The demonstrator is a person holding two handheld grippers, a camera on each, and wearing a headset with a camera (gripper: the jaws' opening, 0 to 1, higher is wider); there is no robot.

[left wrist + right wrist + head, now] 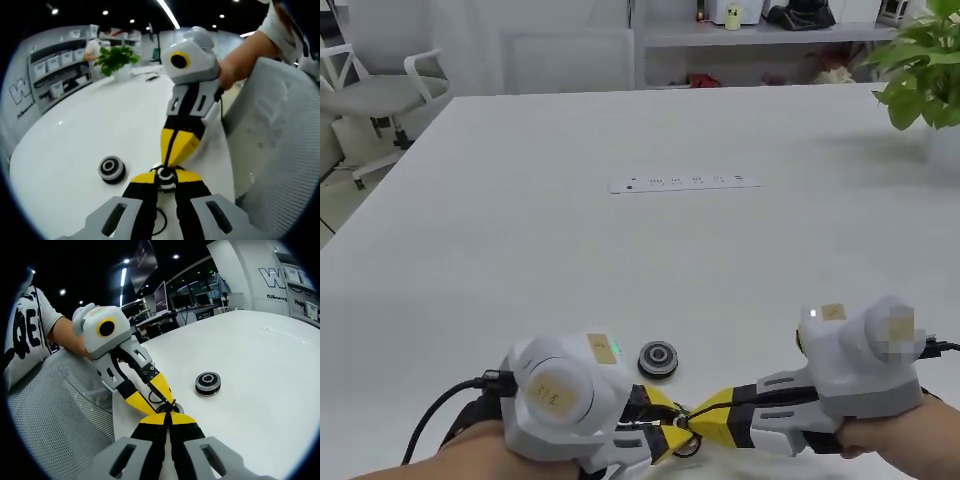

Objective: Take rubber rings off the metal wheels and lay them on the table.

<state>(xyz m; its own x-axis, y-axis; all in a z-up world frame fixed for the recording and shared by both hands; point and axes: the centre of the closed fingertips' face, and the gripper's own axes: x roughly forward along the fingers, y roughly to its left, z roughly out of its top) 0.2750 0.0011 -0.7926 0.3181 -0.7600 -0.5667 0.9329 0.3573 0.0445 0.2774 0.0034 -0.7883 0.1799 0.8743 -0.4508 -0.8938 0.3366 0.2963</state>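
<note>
Head view: above the table (620,250), near edge, facing forward and down.
Left gripper view: low, close, right gripper (170,161) at 12 o'clock.
Right gripper view: low, opposed, left gripper (166,401) at 11 o'clock.
All share loose wheel (658,359); gripper views meet over gripped wheel (165,176).

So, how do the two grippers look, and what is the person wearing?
The left gripper and the right gripper look alike: a rounded white-grey housing, black jaw arms and yellow tips. Each housing carries a pale yellow sticker, and a black cable leaves the left one. The person wears a white short-sleeved T-shirt with black lettering.
</note>
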